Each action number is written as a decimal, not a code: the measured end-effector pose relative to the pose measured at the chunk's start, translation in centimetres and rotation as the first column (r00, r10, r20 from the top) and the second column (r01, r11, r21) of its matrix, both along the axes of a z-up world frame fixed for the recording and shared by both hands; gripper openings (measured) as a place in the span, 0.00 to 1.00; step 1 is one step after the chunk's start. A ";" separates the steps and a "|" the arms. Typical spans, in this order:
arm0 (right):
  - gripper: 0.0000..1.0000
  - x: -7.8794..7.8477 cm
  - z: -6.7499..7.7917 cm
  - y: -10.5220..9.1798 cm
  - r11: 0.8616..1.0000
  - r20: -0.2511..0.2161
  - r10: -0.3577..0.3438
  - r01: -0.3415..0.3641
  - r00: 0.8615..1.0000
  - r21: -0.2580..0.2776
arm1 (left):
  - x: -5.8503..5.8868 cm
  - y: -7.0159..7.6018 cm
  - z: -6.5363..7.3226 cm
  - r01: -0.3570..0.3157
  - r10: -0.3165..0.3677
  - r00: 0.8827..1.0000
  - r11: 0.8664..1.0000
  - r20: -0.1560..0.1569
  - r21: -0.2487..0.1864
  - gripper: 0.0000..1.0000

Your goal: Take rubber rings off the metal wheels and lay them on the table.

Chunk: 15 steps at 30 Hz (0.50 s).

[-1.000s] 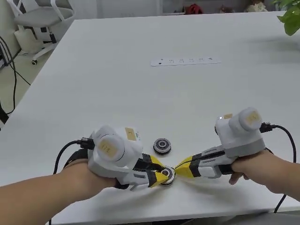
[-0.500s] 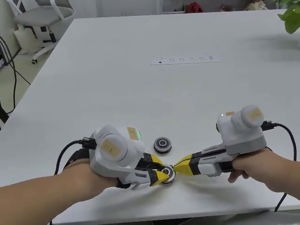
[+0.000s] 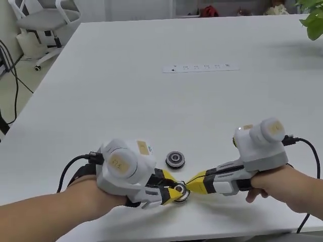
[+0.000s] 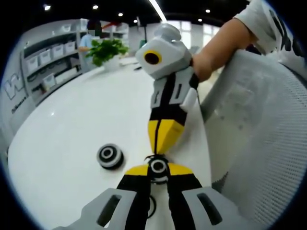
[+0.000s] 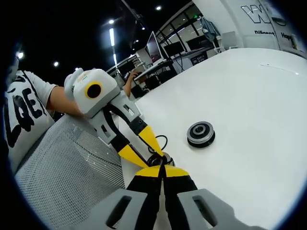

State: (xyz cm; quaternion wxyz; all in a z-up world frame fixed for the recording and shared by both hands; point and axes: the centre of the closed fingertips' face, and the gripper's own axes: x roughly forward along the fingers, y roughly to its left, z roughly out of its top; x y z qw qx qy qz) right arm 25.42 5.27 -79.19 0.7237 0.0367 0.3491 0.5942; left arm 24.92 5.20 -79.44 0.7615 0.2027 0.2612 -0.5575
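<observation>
Left gripper clamps one wheel; right gripper, jaws nearly together, pinches its rubber ring. The second wheel, just beyond the clamped one, is not yet stripped.

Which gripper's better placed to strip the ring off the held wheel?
Right gripper, likely: its shut tips pinch the rubber ring at the wheel; the left gripper clamps that wheel as anchor.

Held wheel mostly hidden between left tool and right tool; plant cut by frame edge.
</observation>
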 end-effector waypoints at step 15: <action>0.00 -0.3 0.1 0.3 1.000 -0.005 0.017 -0.017 1.000 0.012 | 0.0 0.0 -0.1 0.003 -0.003 1.000 1.000 -0.001 0.000 0.12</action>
